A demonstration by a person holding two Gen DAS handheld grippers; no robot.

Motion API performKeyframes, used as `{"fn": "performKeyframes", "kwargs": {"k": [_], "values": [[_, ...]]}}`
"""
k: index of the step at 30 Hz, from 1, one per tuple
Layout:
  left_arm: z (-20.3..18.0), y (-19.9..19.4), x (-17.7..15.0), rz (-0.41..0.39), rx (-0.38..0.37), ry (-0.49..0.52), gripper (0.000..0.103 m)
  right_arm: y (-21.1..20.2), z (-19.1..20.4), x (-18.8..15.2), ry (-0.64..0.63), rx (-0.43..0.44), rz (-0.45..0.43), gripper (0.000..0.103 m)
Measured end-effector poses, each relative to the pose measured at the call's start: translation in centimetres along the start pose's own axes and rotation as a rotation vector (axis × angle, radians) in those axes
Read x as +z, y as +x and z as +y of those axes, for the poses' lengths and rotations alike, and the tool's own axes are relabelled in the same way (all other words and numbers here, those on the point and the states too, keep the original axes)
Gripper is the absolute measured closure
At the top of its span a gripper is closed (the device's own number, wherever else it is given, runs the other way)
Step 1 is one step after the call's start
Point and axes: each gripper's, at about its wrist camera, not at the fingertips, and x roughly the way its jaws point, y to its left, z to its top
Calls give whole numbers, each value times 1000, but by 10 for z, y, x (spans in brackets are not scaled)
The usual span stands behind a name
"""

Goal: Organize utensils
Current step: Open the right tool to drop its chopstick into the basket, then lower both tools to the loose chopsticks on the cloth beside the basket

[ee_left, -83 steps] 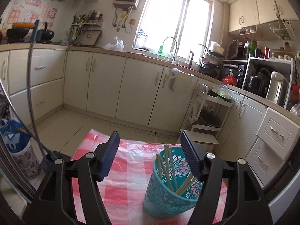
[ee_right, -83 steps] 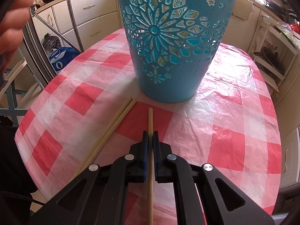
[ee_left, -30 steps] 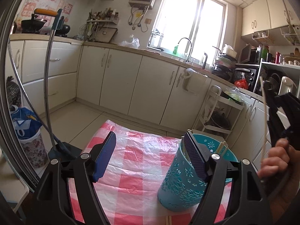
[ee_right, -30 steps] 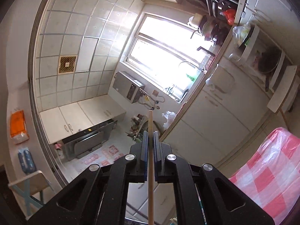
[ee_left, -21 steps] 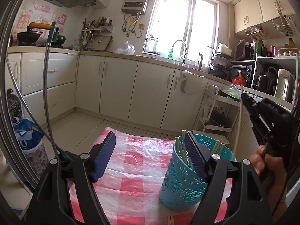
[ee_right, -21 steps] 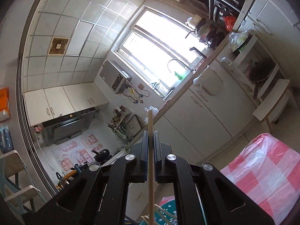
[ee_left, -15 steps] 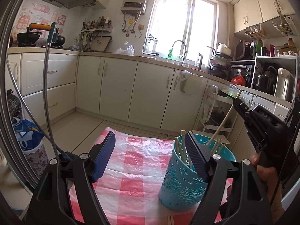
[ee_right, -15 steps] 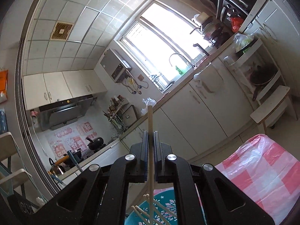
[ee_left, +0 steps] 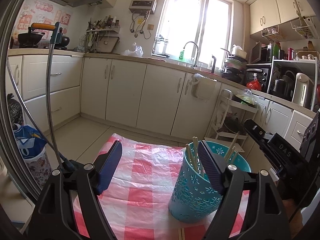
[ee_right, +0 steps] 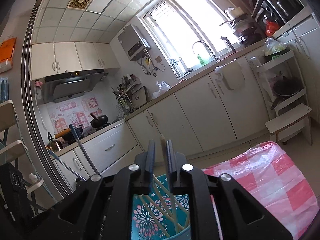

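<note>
My left gripper point(ee_left: 160, 166) hangs spread and empty over the checked tablecloth point(ee_left: 144, 172), one finger in front of the teal holder point(ee_left: 194, 196). My right gripper point(ee_right: 160, 150), clamped on a chopstick point(ee_right: 163, 150) a second ago, is opening above the holder; the stick now stands loose between the jaws, dropping in among the others, more left on the table.
</note>
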Motion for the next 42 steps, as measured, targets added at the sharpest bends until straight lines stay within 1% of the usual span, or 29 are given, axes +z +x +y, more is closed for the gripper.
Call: {"fn": "performKeyframes", "kwargs": {"k": [4,9,10,11,12,13,15,16,19,20,21,22,23,25,26,27,30,33,39,41,42], "values": [[-1,-1,-1,5,1,5,27,-12,7,2,-38,7,0,81],[-3,-1,-3,17,0,24,26,-35,14,10,-54,22,-23,77],[-2,0,-3,24,0,30,25,-42,17,11,-63,24,-20,73],[0,1,-3,34,2,33,24,-47,20,12,-70,24,-9,65],[3,2,-4,51,5,33,24,-52,22,11,-75,26,6,60],[5,4,-5,65,7,30,24,-57,24,9,-76,32,25,56],[13,7,-7,106,23,14,24,-64,28,-1,-77,37,92,53],[16,9,-8,121,27,10,24,-65,31,-10,-81,27,158,49],[22,12,-14,175,47,5,24,-55,42,-45,-133,-7,353,48],[23,12,-17,191,51,7,24,-46,48,-65,-188,-44,460,48],[24,12,-20,207,56,13,24,-40,51,-80,-225,-67,532,48],[24,12,-24,220,60,18,24,-33,53,-97,-257,-90,606,50],[23,13,-28,239,63,29,24,-27,54,-115,-271,-117,676,58],[22,14,-36,276,65,53,24,-19,52,-136,-255,-140,760,65],[21,14,-40,294,65,66,23,-17,51,-144,-256,-158,784,68],[21,15,-43,312,66,78,23,-16,51,-149,-262,-172,795,73],[21,18,-55,377,64,102,23,-16,49,-160,-267,-200,818,75],[22,23,-65,438,52,109,23,-16,49,-167,-295,-215,827,75],[25,28,-79,513,38,103,23,-24,45,-169,-305,-234,822,76],[20,29,-84,533,31,120,23,-27,45,-170,-335,-244,827,83],[18,30,-86,543,28,134,23,-28,45,-170,-351,-246,827,85]]}}
